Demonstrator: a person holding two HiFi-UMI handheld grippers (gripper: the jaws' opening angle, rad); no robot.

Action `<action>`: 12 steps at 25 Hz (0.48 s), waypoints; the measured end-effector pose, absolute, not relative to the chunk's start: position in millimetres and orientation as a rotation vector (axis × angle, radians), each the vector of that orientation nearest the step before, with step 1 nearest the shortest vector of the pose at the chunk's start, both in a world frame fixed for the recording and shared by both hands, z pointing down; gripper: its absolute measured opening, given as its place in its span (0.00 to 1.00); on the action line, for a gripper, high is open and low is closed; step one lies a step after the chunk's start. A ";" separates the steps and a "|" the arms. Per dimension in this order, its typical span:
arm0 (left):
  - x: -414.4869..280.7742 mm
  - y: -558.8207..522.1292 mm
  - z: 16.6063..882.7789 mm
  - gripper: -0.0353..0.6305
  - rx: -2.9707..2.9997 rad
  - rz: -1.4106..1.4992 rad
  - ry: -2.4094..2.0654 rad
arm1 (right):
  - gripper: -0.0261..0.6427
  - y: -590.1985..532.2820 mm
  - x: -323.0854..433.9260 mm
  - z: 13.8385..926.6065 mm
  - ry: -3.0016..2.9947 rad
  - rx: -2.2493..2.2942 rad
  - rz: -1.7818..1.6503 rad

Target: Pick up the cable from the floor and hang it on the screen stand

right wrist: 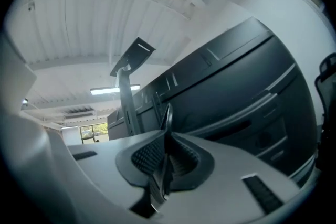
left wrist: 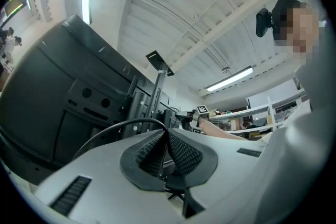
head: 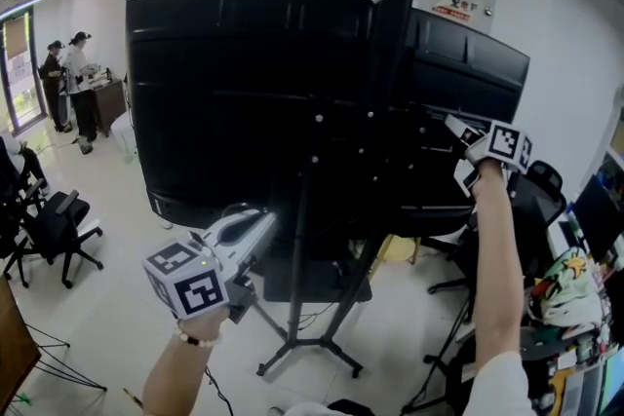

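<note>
Sign [head: 463, 0] behind screen stand [head: 388, 24], illegible.

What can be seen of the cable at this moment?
The cable is thin, black and smooth, like rubber. The left tool pinches it between closed pads, and from there it curves in a loose arc leftward and down out of sight. The right tool is shut on a dark strand poking past its tips, seemingly the same cable. Both are held up by the screen stand. No cable end shows.
</note>
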State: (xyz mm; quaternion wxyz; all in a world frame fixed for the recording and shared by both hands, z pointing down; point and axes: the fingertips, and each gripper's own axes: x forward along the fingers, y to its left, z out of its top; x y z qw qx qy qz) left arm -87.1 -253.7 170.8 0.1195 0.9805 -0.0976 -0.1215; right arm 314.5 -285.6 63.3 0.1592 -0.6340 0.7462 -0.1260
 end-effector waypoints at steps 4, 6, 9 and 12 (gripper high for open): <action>-66.2 -250.1 194.4 0.07 2.859 -0.255 -0.228 | 0.09 -266.5 324.3 102.3 2.122 -1.981 -0.347; -51.8 -245.5 217.3 0.08 2.820 -0.203 -0.185 | 0.09 -264.1 326.6 128.2 2.110 -2.047 -0.406; -27.1 -226.3 253.8 0.08 2.750 -0.152 -0.109 | 0.09 -265.4 321.0 165.1 2.148 -2.076 -0.491; -2.4 -202.8 279.0 0.08 2.727 -0.113 -0.094 | 0.10 -261.5 308.2 180.4 2.215 -2.071 -0.471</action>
